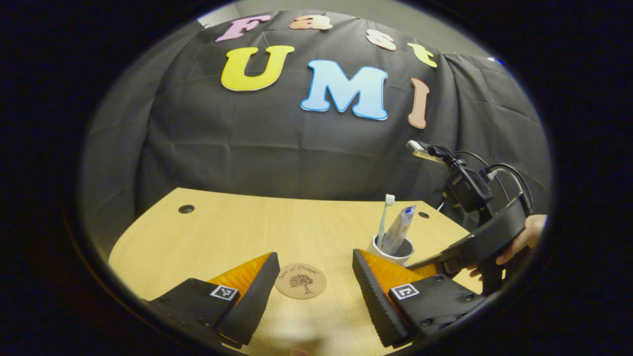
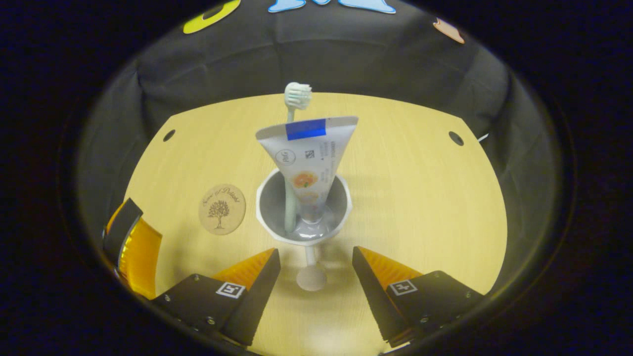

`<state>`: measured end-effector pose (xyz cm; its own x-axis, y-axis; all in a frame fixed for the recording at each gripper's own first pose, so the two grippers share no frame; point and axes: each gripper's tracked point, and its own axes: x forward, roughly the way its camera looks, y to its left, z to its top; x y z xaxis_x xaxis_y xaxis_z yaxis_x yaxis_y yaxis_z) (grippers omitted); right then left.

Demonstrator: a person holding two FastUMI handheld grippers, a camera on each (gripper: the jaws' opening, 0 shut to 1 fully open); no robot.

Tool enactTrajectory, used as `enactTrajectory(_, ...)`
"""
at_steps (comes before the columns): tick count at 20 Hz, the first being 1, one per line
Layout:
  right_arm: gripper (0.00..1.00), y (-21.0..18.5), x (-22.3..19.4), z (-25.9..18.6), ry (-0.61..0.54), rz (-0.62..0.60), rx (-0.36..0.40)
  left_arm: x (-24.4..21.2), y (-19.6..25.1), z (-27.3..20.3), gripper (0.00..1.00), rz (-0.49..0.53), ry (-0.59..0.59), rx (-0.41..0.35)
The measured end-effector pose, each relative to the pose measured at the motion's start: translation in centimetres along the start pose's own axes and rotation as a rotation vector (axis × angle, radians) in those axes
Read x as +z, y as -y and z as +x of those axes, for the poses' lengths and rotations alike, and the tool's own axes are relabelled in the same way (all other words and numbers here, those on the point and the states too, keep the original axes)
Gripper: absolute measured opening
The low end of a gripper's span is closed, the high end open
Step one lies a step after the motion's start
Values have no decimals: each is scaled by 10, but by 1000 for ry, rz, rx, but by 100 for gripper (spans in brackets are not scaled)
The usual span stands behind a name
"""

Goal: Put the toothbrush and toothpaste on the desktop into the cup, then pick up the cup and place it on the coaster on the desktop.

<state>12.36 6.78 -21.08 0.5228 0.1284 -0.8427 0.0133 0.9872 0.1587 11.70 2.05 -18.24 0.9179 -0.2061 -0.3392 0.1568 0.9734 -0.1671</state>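
1. Your left gripper hangs low over the pale wooden bench with its jaws wide apart and nothing between them; the round cork coaster with a tree print lies flat on the bench in the gap ahead of them.
2. Your right gripper has its jaws spread open and empty, just short of the white goblet-shaped cup, whose stem and round foot stand between the fingertips.
3. The pale green toothbrush with white bristles and the white toothpaste tube with a blue end strip both stand in the cup, leaning, tops above the rim.
4. In the right gripper view the coaster sits just left of the cup, apart from it, with bare bench around both.
5. Beyond the cup, open bench runs to the curved far edge at the black cloth wall; two dark round holes sit near the far corners.
6. In the left gripper view, the hand holding the right gripper shows at the bench's right edge.
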Motion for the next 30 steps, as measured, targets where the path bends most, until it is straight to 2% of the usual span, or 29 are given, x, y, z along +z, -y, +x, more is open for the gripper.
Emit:
enactTrajectory(3, 90, 1, 0, 8, -46, -24, -8, -11, -5, -3, 99, -26, -30, 7)
enactTrajectory(5, 89, 10, 6, 17, -63, -45, -20, -13, -11, -5, 96, -28, -29, 21)
enactTrajectory(6, 81, 8, 7, 18, -69, -52, -8, -12, -13, -5, 96, -27, -27, 26)
enactTrajectory(7, 79, 5, 5, 22, -81, -59, -9, -13, -16, -6, 96, -25, -26, 34)
enactTrajectory(8, 72, 4, 4, 22, -94, -67, -5, -12, -19, -6, 96, -23, -23, 44)
enactTrajectory(11, 72, 4, 0, 28, -122, -91, -13, -9, -19, -9, 96, -31, -15, 47)
enactTrajectory(12, 62, 6, 1, 28, -132, -95, -21, -9, -19, -10, 96, -32, -13, 47)
enactTrajectory(14, 57, 8, -4, 31, -152, -101, -31, -9, -20, -9, 96, -37, -13, 48)
enactTrajectory(15, 43, 10, -6, 31, -163, -92, -31, -10, -19, -8, 96, -40, -16, 47)
enactTrajectory(16, 35, 9, -7, 30, -173, -82, -20, -11, -19, -9, 96, -43, -18, 49)
enactTrajectory(17, 36, 8, -8, 23, -188, -71, -13, -11, -20, -8, 96, -49, -21, 49)
enactTrajectory(18, 30, 7, -10, 34, -184, -64, -8, -13, -20, -9, 96, -54, -25, 49)
enactTrajectory(23, 28, 6, -6, 34, -144, -82, 1, -18, -23, -7, 96, -75, -37, 54)
enactTrajectory(24, 28, 6, -5, 34, -143, -86, 3, -19, -23, -7, 93, -75, -39, 54)
enactTrajectory(25, 28, 5, -6, 34, -141, -90, 2, -19, -23, -8, 96, -75, -38, 56)
enactTrajectory(30, 28, 5, -2, 30, -110, -136, 1, -18, -25, -9, 96, -77, -33, 65)
